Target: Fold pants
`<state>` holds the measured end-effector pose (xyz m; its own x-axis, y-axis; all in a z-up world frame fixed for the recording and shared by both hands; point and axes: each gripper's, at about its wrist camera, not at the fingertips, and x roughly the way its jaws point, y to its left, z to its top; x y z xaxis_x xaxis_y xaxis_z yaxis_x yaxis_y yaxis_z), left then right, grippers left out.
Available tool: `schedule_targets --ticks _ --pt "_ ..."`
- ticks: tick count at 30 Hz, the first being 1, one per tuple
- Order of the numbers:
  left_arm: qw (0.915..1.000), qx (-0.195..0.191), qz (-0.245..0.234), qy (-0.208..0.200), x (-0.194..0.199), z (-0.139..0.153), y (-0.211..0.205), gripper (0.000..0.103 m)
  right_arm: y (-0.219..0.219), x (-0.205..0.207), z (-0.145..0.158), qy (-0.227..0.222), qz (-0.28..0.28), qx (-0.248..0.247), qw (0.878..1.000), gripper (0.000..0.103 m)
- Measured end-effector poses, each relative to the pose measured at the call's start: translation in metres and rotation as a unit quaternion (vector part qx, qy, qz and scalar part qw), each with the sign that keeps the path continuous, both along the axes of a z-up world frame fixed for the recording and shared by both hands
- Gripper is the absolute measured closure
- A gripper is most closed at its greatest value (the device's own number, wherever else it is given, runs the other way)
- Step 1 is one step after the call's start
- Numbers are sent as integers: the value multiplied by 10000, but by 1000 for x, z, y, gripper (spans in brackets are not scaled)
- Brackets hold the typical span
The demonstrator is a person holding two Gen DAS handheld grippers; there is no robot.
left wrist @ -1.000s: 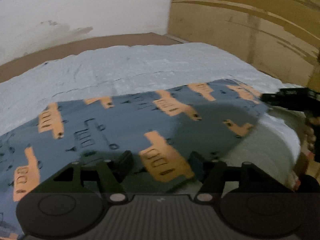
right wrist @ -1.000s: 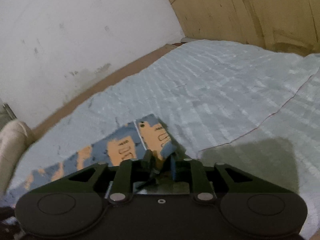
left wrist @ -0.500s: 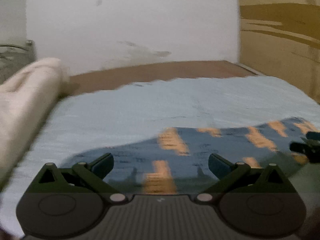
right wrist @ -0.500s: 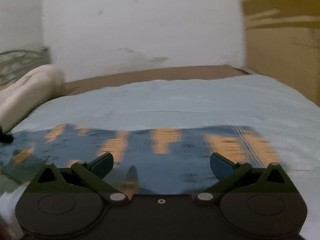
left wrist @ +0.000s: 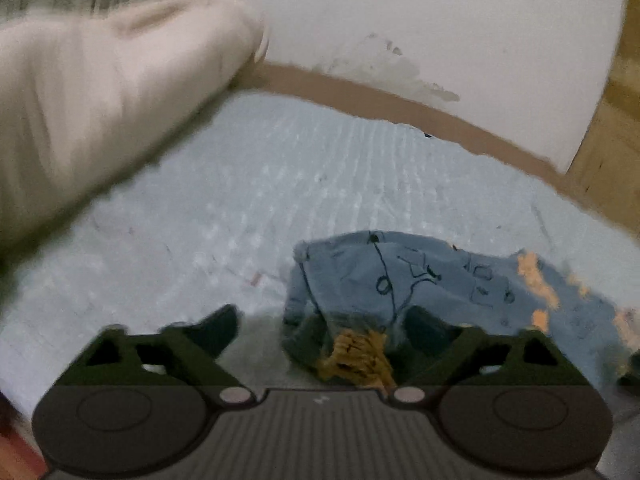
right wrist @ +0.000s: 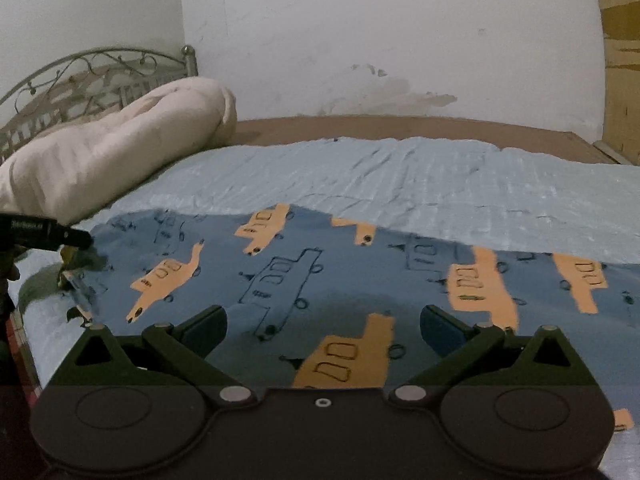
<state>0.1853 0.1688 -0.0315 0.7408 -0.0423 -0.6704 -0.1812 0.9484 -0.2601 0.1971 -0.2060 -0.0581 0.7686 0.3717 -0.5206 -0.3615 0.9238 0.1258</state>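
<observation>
The pants [right wrist: 320, 276] lay spread across the bed [right wrist: 400, 172], one bunched end between your left gripper's [left wrist: 320, 328] apart jaws. Your right gripper [right wrist: 322, 324] hovered agape over the middle, holding nothing. Closing left on that lump risked catching too few layers, skewing the fold.

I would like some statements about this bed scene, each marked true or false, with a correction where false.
1. The pants lie spread on the light blue bedsheet. True.
2. The right gripper is clamped on the pants. False: its jaws stand wide open above the fabric.
3. A cream pillow rests near the metal headboard. True.
4. The left gripper is at the middle of the pants. False: it is at a bunched end of them.
5. The pants are plain blue. False: they carry orange vehicle prints.
</observation>
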Motion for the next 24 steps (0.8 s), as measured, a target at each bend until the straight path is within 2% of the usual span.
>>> schedule_targets --ticks 2,3,5,7,10,13,15,16,18,19,20,24 --pt "9992 -368 -39 135 3 -7 9 48 2 2 -4 81 -51 -3 10000 1" --pt "9992 -357 1 169 2 -9 10 53 2 2 -5 109 -87 -16 9999 1" --pt "9995 -237 4 215 6 -11 8 81 3 2 -6 119 -151 -24 9998 1" --pt "9997 -181 79 128 5 -4 6 85 1 0 -6 106 -168 -12 9998 1" --pt "9998 151 112 -67 2 10 -1 87 2 -1 -6 102 -178 -48 9998 1" --pt "9990 443 60 50 6 7 -8 86 3 -1 -7 66 -164 -108 9998 1" --pt "9979 606 -41 213 12 -6 -10 84 5 -1 -9 72 -161 -204 9996 1" --pt "9973 709 -55 176 10 -8 -13 76 6 -2 -9 64 -154 -253 9995 1" --pt "9953 964 42 42 3 -5 -18 55 8 0 -4 4 -64 -342 9994 1" --pt "9937 1118 107 31 1 -2 -22 35 9 2 0 -59 6 -354 9994 1" --pt "9923 1226 150 19 0 1 -25 21 11 7 6 -144 70 -366 9992 1" --pt "9901 1395 128 -70 5 11 -42 13 35 50 27 -353 284 -543 9975 1"
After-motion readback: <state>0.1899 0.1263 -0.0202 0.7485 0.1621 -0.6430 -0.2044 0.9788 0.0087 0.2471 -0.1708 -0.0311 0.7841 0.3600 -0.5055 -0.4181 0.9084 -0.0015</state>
